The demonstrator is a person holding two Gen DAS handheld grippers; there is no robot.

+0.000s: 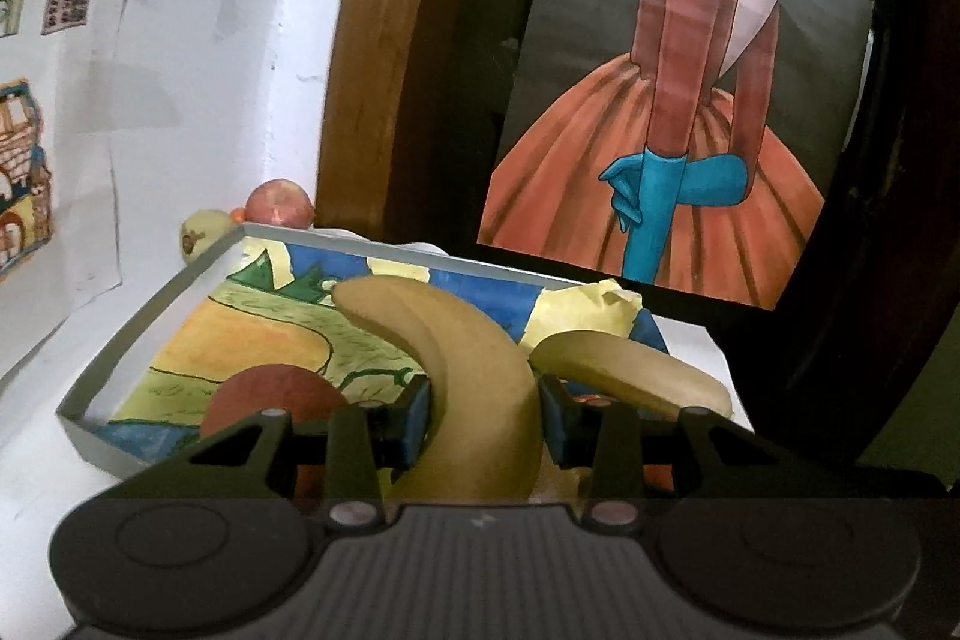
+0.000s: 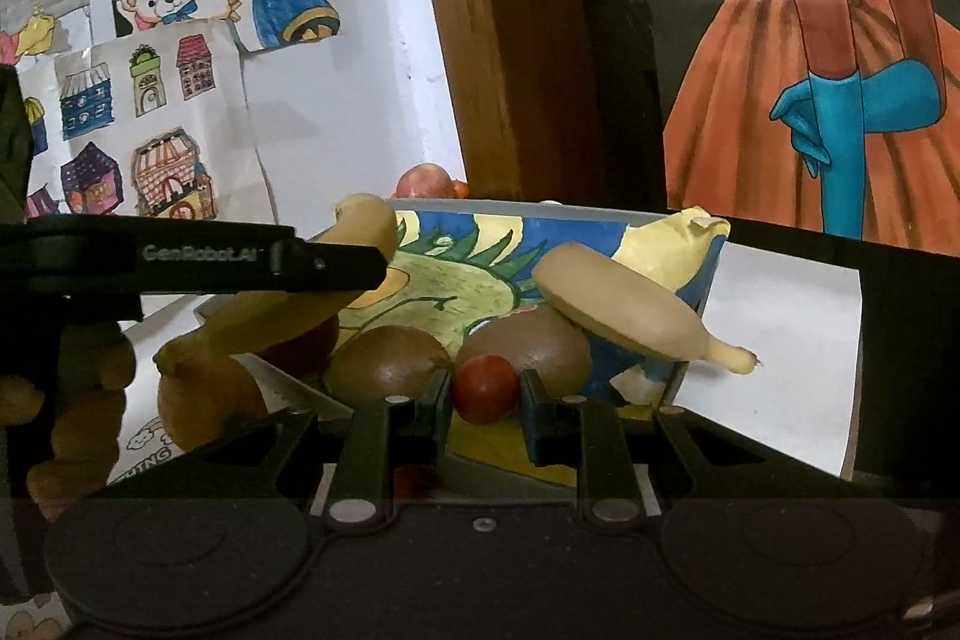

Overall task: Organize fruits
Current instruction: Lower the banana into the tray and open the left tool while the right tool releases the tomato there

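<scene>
The left gripper point(image 1: 485, 421) squeezes a banana point(image 1: 462, 376) by its middle, so it will not slip, and holds it over the near edge of the painted tray point(image 1: 150, 316). A second banana point(image 1: 636, 376) lies by the tray's right edge, likely so the two can sit together. The right gripper point(image 2: 485, 394) pinches a small red tomato point(image 2: 485, 388) at the near edge, just in front of two kiwis point(image 2: 384, 364). An apple point(image 1: 279, 205) waits beyond the far corner, not yet sorted.

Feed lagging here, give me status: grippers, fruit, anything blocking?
Left gripper shut on banana over tray. Right gripper shut on cherry tomato. Two kiwis close ahead of right.
</scene>
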